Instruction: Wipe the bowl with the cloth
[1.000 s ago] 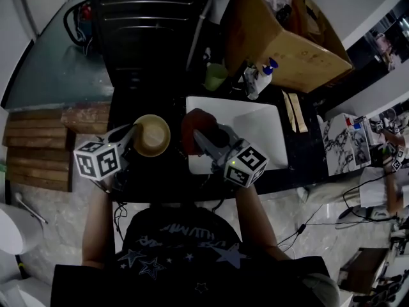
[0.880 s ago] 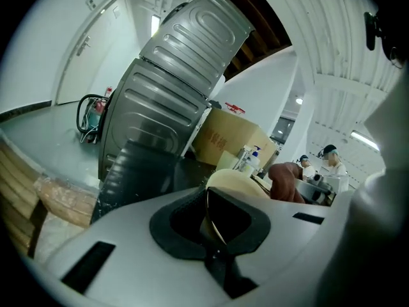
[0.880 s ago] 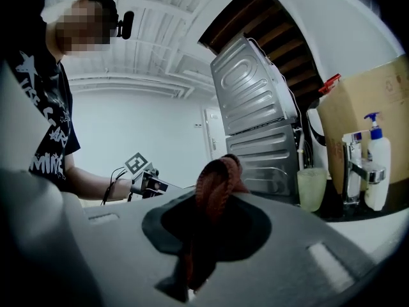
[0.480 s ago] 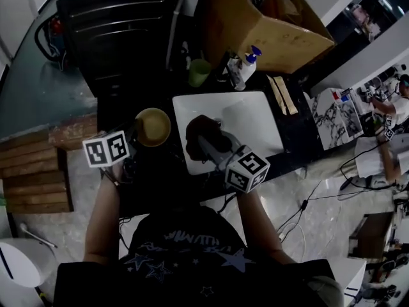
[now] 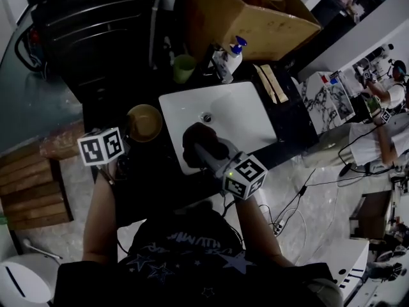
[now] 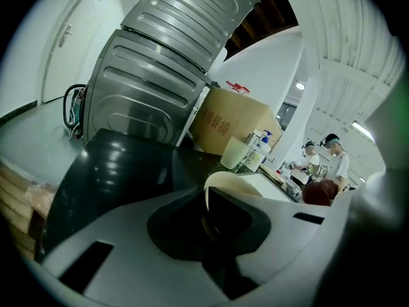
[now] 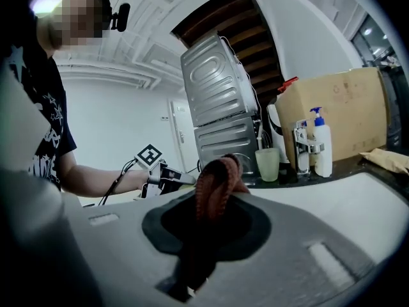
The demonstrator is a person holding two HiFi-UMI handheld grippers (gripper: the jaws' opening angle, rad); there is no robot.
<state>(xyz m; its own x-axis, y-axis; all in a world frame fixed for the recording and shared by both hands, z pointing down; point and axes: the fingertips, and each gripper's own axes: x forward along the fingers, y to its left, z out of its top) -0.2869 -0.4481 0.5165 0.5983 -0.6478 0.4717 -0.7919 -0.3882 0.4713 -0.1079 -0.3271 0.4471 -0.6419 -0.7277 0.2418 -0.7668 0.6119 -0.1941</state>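
Only the left gripper view shows the grip: the left gripper [image 6: 212, 226] has its jaws nearly closed, pinching the rim of the bowl [image 6: 223, 179] — the head view hides that contact. The right gripper [image 7: 204, 232] clamps the reddish cloth [image 7: 216, 181], which is bunched above its jaws over the white sink [image 5: 246, 110]. Bowl and cloth are slightly further apart than a second ago.

The bench [image 5: 291, 130] is seen steeply from above by the head camera. Cameras are set close behind the jaws of the left hand-held gripper [image 6: 214, 217] and right hand-held gripper [image 7: 208, 219], aimed nearly level. Cup [image 5: 184, 68], bottle [image 5: 231, 57] and box [image 5: 255, 24] are shared by all.
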